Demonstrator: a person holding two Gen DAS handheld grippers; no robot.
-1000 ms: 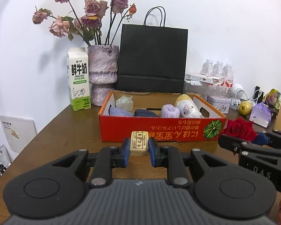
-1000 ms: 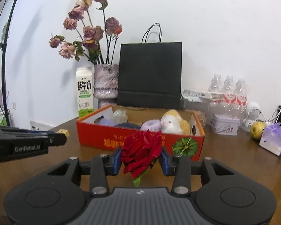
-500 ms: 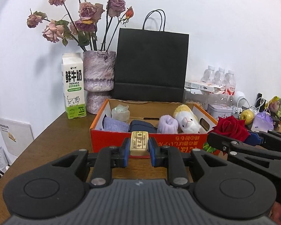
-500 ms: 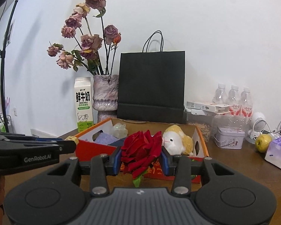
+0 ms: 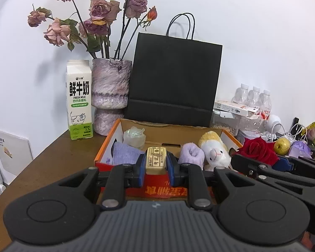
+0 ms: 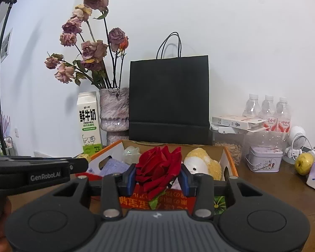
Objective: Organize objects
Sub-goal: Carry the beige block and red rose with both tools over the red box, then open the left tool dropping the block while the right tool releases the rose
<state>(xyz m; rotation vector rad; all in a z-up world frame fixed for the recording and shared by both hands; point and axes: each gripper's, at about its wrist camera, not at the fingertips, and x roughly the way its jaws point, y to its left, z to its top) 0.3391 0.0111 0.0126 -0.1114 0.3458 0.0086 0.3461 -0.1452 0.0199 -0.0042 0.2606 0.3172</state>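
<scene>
Both hands have carried forward: the left hand-held gripper [image 5: 155, 164], pinching an eraser [image 5: 156, 160], and the right hand-held gripper [image 6: 157, 176], pinching a red rose [image 6: 158, 169], now hang just short of the box [image 5: 107, 145] ahead, likely the drop spot.

Small cream-yellow block [image 5: 156, 160] with a printed label, lower centre of the left wrist view, upright and clamped at both sides; red rose bloom [image 6: 159, 169] with a green leaf beneath, centre of the right wrist view, likewise clamped; orange cardboard box [image 5: 107, 145] behind both, open-topped, holding a plush sheep [image 5: 215, 153], lilac rolled cloths [image 5: 192, 154] and a pale translucent item [image 5: 134, 135].
</scene>
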